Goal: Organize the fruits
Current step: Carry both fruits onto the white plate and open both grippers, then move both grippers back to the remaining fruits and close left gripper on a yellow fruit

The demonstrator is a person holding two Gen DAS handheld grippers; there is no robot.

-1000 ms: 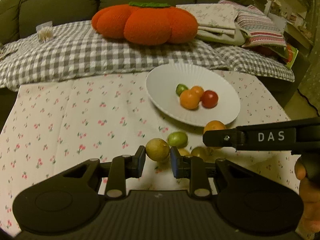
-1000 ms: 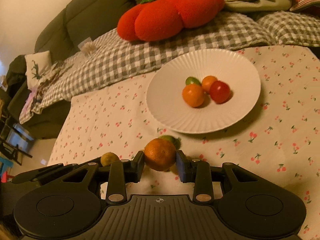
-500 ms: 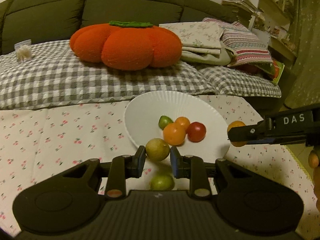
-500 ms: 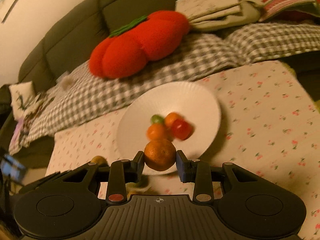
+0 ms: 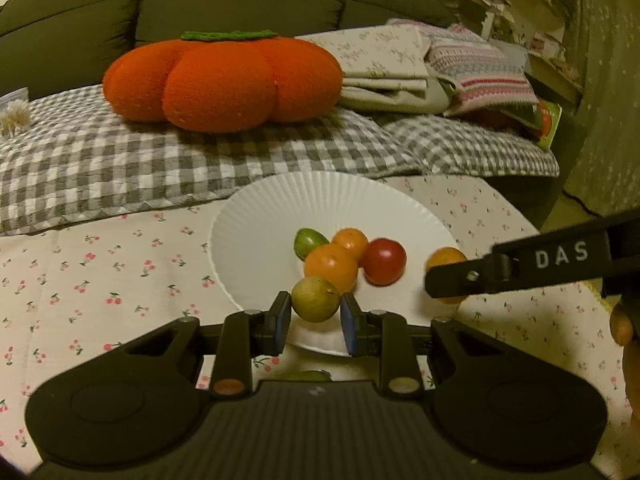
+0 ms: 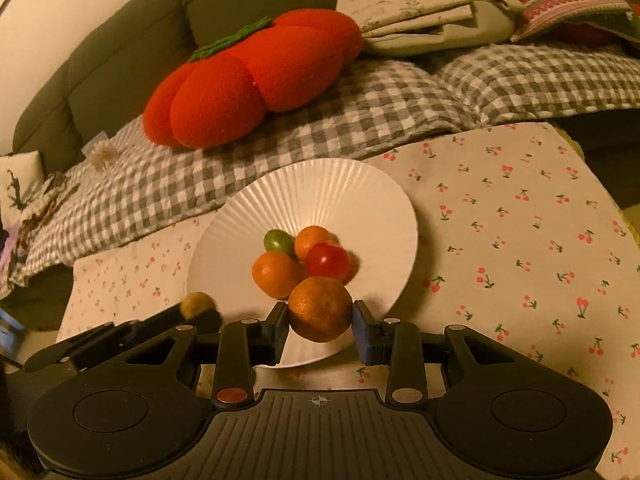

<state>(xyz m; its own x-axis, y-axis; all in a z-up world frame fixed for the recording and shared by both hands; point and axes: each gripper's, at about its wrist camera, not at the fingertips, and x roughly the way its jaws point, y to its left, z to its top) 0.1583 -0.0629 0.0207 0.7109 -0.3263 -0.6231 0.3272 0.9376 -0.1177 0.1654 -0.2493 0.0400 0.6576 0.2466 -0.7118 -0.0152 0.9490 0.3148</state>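
Note:
My left gripper is shut on a yellow-green fruit and holds it over the near rim of the white ribbed plate. My right gripper is shut on an orange above the plate's near edge. The plate holds a green fruit, two oranges and a red fruit. The right gripper and its orange show at the right of the left wrist view. Another green fruit lies on the cloth under my left gripper.
The table has a cherry-print cloth. Behind it is a sofa with a grey checked blanket, an orange pumpkin cushion and folded textiles. The table's right edge drops to the floor.
Both grippers have moved forward with their fruits, from above the cloth to over the plate's near edge. The plate now looks closer in both views.

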